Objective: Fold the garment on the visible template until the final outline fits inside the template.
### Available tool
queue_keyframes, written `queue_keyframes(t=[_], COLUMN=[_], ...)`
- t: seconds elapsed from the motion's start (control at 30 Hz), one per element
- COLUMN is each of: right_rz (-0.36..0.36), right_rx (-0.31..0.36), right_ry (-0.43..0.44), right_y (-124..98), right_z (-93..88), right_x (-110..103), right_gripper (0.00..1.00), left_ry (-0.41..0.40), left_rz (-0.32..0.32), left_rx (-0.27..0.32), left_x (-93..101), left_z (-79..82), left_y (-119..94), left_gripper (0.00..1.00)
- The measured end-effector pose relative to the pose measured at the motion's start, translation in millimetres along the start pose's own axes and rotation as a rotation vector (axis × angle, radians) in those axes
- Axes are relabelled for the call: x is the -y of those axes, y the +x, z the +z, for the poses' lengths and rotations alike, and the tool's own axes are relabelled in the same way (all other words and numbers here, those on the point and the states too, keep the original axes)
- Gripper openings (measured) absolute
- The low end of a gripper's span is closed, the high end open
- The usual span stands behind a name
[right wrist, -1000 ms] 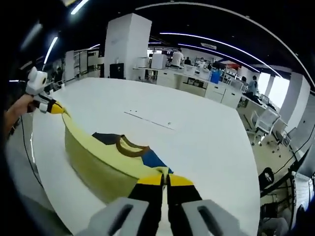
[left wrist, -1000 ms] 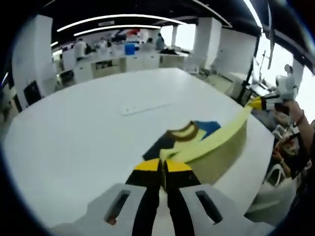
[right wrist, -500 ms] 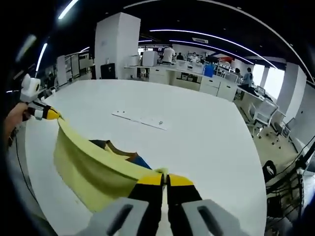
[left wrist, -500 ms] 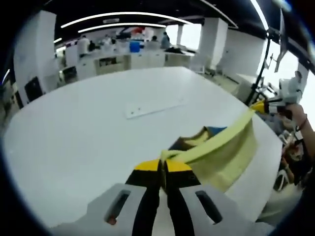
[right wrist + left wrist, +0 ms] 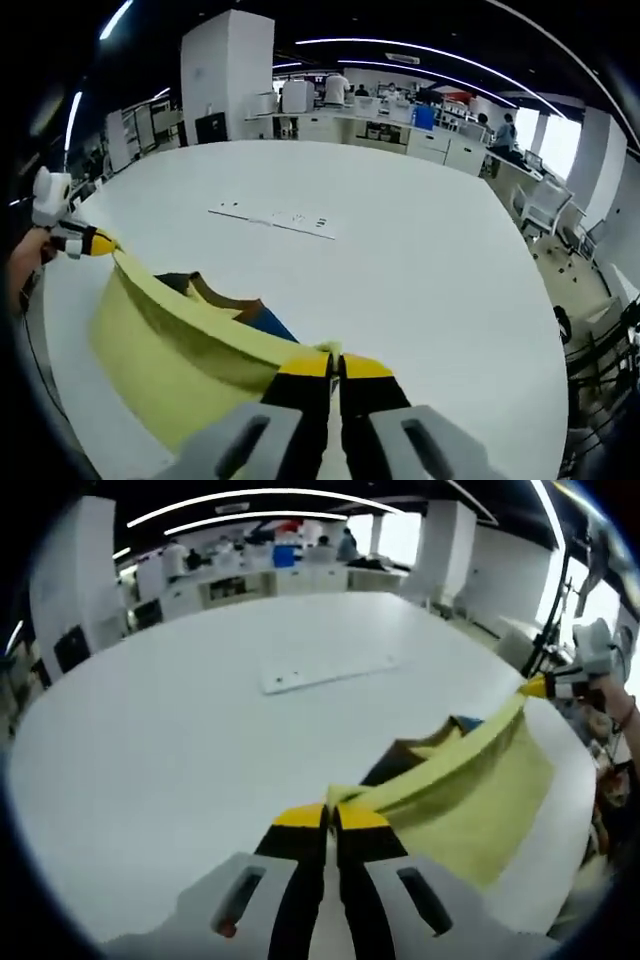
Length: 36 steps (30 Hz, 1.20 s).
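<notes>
A yellow garment (image 5: 470,800) with a brown collar and blue-and-black patches hangs stretched between my two grippers above the white table (image 5: 180,730). My left gripper (image 5: 331,815) is shut on one corner of its yellow hem. In the left gripper view the right gripper (image 5: 545,687) holds the far end of that hem. My right gripper (image 5: 335,361) is shut on the hem's other corner, and the garment (image 5: 170,350) sags below the taut edge. In the right gripper view the left gripper (image 5: 85,242) pinches the far corner at the left. A pale flat template strip (image 5: 272,218) lies on the table beyond the garment, template strip (image 5: 325,674).
The table edge (image 5: 545,330) curves close on the right. Office desks, white pillars (image 5: 225,75) and people stand far behind. A person's hand (image 5: 610,715) holds the right gripper near chairs and cables beside the table.
Both views have swung so the table and template sit nearer and lower. The garment has lifted and spread, with more yellow cloth hanging under the taut hem. Both grips hold unchanged.
</notes>
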State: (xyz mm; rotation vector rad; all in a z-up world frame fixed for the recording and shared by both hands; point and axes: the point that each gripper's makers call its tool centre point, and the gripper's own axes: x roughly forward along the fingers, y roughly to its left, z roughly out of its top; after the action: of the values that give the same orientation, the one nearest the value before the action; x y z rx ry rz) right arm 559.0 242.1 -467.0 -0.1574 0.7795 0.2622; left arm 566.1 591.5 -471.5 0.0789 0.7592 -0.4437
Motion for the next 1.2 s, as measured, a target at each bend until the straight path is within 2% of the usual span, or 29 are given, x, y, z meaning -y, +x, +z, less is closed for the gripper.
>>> queue_keyframes(t=[0.1,0.33,0.73,0.93,1.13,1.2], right_rz=[-0.013,0.001,0.015,0.028,0.044,0.046], right_rx=[-0.017,-0.029,-0.055,-0.059,-0.070,-0.072], right_ry=[0.008,0.008,0.023,0.019,0.057,0.068], right_y=[9,27,44,46,51,52], right_z=[-6.2,-14.9,-23.1,-25.6,-30.4,-31.5], right_x=[3,4,6,6,6,6], right_gripper=[0.00,0.00,0.00,0.00,0.00,0.00], left_ry=[-0.092,-0.132,-0.075,-0.065,-0.095,-0.080], left_rz=[-0.032,-0.033,-0.014,-0.012,-0.021,-0.024], left_rx=[0.003,-0.025,-0.067,-0.079,-0.078,-0.077], left_x=[0.3,-5.9,-8.8,-10.8,-13.8,-12.4], left_z=[-1.8,-13.0,-20.1,-23.6,-25.1,-24.8], left_y=[5,18,37,42,48,48], left_gripper=[0.00,0.00,0.00,0.00,0.00,0.00])
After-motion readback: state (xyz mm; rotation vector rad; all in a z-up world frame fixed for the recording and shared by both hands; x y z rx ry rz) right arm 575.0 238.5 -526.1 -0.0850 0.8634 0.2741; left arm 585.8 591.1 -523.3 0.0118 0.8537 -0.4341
